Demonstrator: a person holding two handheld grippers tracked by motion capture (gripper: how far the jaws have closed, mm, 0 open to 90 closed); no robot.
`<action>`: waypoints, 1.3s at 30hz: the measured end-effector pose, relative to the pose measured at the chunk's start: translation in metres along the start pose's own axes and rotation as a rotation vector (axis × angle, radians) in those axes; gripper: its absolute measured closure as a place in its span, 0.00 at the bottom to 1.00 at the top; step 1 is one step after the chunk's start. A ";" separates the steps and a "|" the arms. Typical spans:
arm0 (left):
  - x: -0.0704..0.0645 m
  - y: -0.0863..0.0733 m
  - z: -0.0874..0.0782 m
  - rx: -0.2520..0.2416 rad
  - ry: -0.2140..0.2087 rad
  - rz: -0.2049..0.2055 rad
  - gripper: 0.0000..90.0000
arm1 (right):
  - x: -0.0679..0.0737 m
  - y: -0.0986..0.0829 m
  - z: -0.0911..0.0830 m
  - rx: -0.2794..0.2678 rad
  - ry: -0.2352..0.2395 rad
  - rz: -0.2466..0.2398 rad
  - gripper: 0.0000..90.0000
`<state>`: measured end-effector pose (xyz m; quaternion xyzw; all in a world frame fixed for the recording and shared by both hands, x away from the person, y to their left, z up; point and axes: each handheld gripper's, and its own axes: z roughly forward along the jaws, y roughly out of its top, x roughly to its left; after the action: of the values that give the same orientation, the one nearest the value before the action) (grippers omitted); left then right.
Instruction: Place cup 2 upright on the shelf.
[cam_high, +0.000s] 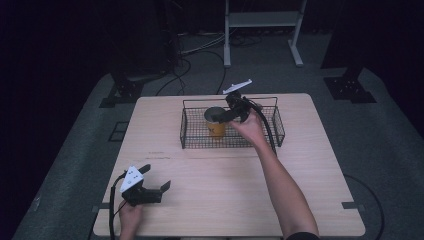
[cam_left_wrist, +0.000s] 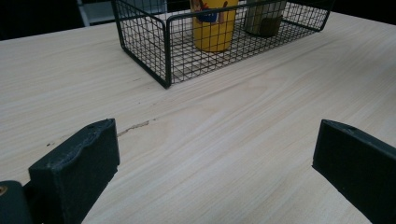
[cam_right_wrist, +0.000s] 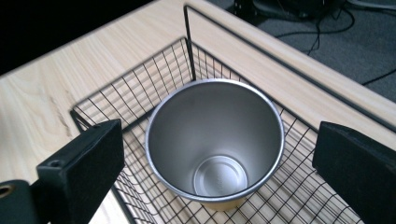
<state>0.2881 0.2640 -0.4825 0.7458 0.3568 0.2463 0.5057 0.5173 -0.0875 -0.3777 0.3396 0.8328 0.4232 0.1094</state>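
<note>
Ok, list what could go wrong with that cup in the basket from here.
1. The right gripper hangs open over the yellow cup with its jaws outside the rim; closing off-centre could tip the cup.
2. The cup stands near the wire basket corner, so a jaw may catch the mesh or the upright rod.
3. The smooth metal inside may let a jaw slip on lifting.

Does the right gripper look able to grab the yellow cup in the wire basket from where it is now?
Probably yes. The right gripper hovers just above the yellow cup with jaws open wider than its rim, the cup stands upright in the wire basket, and nothing blocks the way down.
</note>
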 end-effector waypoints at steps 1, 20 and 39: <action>0.000 0.000 0.000 0.000 0.000 -0.001 0.00 | 0.000 0.000 -0.004 -0.006 -0.001 0.001 0.02; -0.001 0.000 0.000 0.005 -0.001 0.003 0.00 | -0.005 -0.016 -0.049 -0.014 -0.010 -0.018 0.02; -0.001 0.000 0.000 0.007 0.001 0.006 0.00 | -0.009 -0.048 -0.082 0.009 -0.004 -0.006 0.05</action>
<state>0.2873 0.2633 -0.4827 0.7484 0.3557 0.2471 0.5023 0.4628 -0.1646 -0.3652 0.3383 0.8356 0.4184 0.1108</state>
